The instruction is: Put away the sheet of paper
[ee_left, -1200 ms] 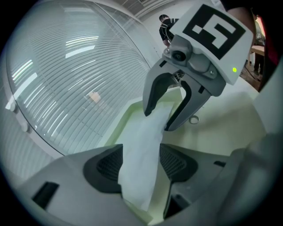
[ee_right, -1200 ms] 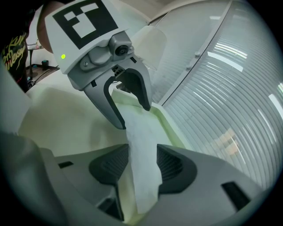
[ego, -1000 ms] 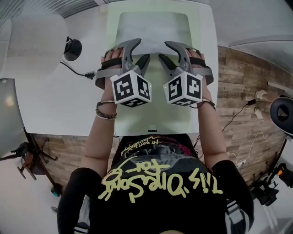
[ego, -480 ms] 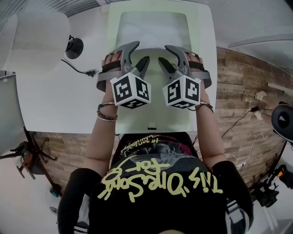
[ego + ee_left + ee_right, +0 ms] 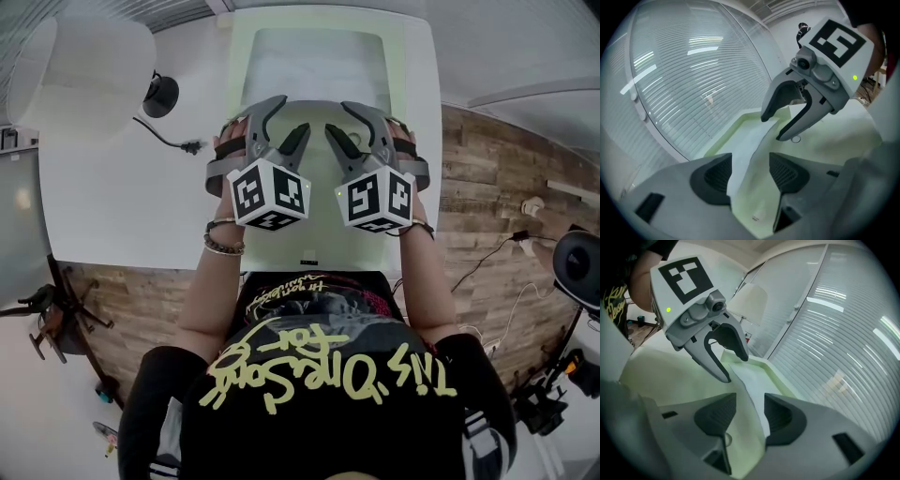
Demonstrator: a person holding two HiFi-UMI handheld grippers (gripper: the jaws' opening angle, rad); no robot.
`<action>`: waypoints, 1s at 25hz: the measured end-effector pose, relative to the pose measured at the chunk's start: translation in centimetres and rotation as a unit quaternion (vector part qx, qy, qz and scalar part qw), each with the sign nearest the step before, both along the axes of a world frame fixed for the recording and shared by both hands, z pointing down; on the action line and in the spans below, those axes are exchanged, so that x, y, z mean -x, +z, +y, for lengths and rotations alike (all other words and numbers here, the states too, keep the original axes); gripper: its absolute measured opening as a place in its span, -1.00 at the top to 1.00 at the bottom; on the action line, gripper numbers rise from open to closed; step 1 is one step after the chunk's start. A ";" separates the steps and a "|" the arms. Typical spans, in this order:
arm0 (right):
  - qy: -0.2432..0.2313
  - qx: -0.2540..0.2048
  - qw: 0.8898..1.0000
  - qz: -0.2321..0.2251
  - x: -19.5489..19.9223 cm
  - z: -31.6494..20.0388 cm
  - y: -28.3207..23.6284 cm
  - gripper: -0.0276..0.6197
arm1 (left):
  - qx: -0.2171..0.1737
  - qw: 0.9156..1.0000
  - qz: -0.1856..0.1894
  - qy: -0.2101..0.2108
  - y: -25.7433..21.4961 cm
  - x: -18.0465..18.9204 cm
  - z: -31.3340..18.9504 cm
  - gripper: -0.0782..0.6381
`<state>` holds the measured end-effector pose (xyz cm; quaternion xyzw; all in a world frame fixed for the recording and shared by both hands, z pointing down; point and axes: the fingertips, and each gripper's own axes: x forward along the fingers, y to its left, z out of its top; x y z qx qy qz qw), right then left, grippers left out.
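Overhead, you hold the left tool [image 5: 289,114] and the right tool [image 5: 337,118] side by side above a pale green tray [image 5: 319,234] that lies on the white desk [image 5: 122,187]. Both point away from you, and each has its jaws spread. The sheet of paper [image 5: 314,61] lies in the far part of that tray, with its near edge at the tips of the two tools. Looking along your left tool's jaws, the two dark pads stand well apart and clamp nothing. The paper's near edge runs up between them, closer to the left pad, and the rest of the sheet stretches back to the tray's raised far rim. Your right tool hangs just beyond, likewise open, in front of window blinds [image 5: 693,70]. Along your right tool's jaws the picture is mirrored. Its pads are parted with nothing gripped, the sheet's edge passes between them nearer the right pad, and the open left tool hovers over the tray beside a white lampshade [image 5: 750,298].
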<state>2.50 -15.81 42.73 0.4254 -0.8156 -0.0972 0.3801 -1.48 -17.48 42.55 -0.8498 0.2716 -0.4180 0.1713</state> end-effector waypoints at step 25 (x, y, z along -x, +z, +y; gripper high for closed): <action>0.020 -0.083 0.983 -0.164 -0.8 2.1 -7.8 0.34 | 0.003 0.974 0.208 -0.086 -5.3 0.7 2.1 0.11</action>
